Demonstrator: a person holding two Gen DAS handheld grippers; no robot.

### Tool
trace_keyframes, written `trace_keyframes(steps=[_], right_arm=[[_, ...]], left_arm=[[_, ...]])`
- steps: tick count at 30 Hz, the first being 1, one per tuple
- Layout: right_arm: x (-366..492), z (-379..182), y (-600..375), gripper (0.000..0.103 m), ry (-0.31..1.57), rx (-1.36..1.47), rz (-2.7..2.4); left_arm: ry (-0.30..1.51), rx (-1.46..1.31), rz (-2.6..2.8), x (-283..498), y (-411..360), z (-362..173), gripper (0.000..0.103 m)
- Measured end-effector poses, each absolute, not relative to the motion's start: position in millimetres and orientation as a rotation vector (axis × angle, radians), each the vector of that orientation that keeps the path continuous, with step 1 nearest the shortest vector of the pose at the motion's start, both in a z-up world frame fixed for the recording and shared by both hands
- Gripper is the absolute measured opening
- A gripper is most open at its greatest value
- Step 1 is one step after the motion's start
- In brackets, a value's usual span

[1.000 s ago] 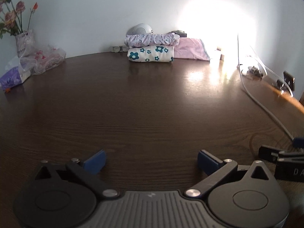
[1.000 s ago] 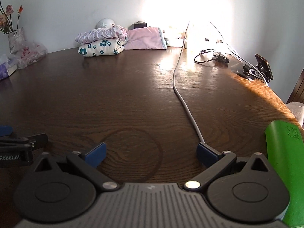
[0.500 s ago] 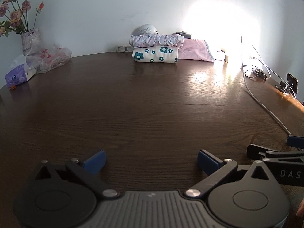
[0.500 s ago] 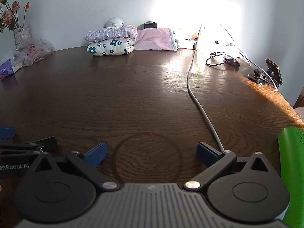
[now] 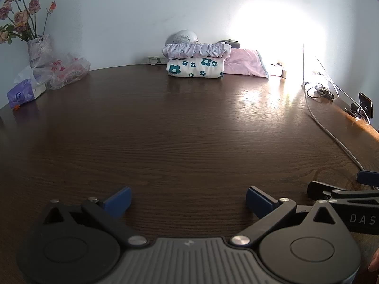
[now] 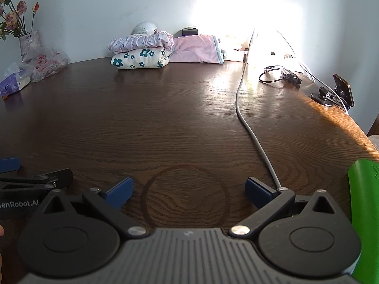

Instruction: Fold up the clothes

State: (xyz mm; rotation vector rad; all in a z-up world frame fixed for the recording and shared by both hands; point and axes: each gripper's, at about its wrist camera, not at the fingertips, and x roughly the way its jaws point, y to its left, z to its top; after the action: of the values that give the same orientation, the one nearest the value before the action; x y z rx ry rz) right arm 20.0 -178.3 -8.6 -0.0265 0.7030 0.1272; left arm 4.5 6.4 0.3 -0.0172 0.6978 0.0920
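Folded clothes are stacked at the far edge of the dark wooden table (image 5: 189,130): a white piece with teal flowers (image 5: 195,68) (image 6: 139,59), a ruffled lilac piece (image 5: 196,49) (image 6: 142,42) on top of it, and a pink piece (image 5: 246,66) (image 6: 196,48) to their right. My left gripper (image 5: 188,200) is open near the table's front edge, nothing between its fingers. My right gripper (image 6: 188,190) is open too, hovering over a ring mark on the wood. Each gripper's fingers show at the edge of the other's view.
A grey cable (image 6: 251,127) runs from the back right to the front. A phone holder (image 6: 336,92) and a black cord (image 6: 277,73) sit at the right. A vase of flowers (image 5: 38,49), a plastic bag (image 5: 66,71) and a tissue pack (image 5: 23,93) stand at the left. A green object (image 6: 364,213) is at the right front.
Both views have shifted a little: the clothes stack and the flowers now sit further right in the frames. Both grippers stay open and empty.
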Motion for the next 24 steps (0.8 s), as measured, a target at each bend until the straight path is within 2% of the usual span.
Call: trace_keyframes(steps=[24], right_arm=[[16.7, -9.2, -178.5, 0.102, 0.704, -0.024, 0.120]], left_arm=[[0.699, -0.018, 0.082, 5.7, 7.2, 1.1, 0.103]])
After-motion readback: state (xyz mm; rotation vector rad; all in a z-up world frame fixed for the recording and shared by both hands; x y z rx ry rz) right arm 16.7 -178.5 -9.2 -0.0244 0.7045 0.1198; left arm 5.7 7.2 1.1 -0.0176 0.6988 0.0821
